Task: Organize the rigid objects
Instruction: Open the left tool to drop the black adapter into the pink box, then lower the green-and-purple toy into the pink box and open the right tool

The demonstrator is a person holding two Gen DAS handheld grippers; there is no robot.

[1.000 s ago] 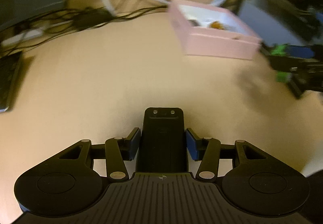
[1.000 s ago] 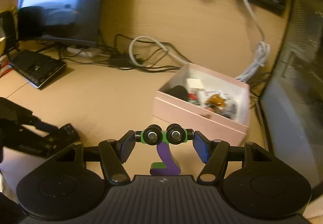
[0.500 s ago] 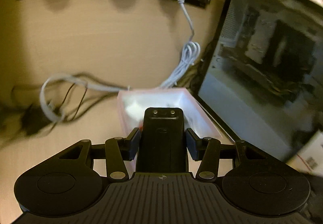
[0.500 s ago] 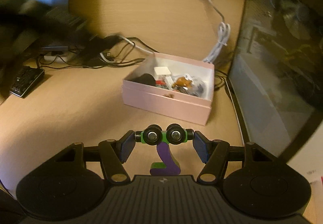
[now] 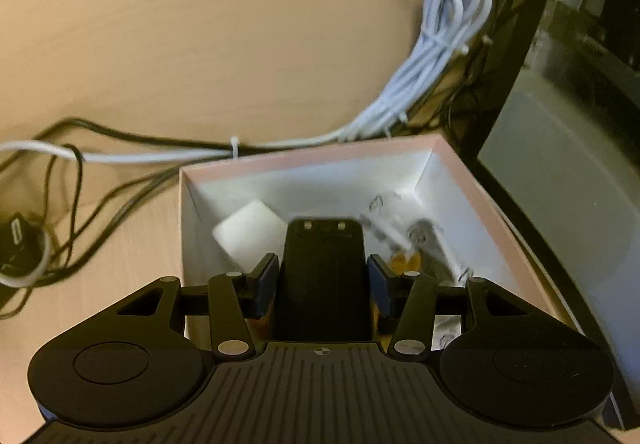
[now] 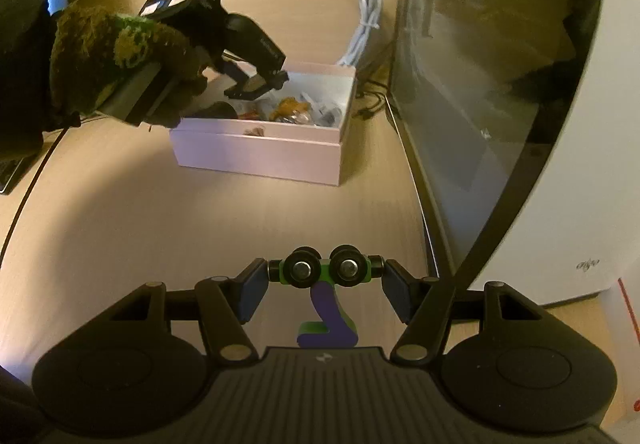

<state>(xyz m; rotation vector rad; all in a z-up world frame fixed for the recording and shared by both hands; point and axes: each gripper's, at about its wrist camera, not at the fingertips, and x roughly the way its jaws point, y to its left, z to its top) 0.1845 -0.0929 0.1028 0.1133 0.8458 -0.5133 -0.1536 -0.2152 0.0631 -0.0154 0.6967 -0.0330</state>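
Observation:
My left gripper (image 5: 322,280) is shut on a black rectangular block (image 5: 322,268) and holds it over the open pink box (image 5: 472,184). Inside the box lie a white cube (image 5: 248,232), an orange piece (image 5: 404,262) and several other small items. In the right wrist view the left gripper (image 6: 260,84) hangs over the same pink box (image 6: 260,154), held by a gloved hand (image 6: 120,56). My right gripper (image 6: 324,276) is shut on a green and purple wheeled toy (image 6: 324,284), well in front of the box, above the desk.
A bundled white cable (image 5: 436,56) and black wires (image 5: 100,172) lie behind and left of the box. A dark glass-sided computer case (image 6: 500,64) stands right of the box. A keyboard edge (image 6: 8,176) shows at the far left.
My left gripper has moved forward and down over the box with the black block. My right gripper has pulled back from the box, still holding the toy.

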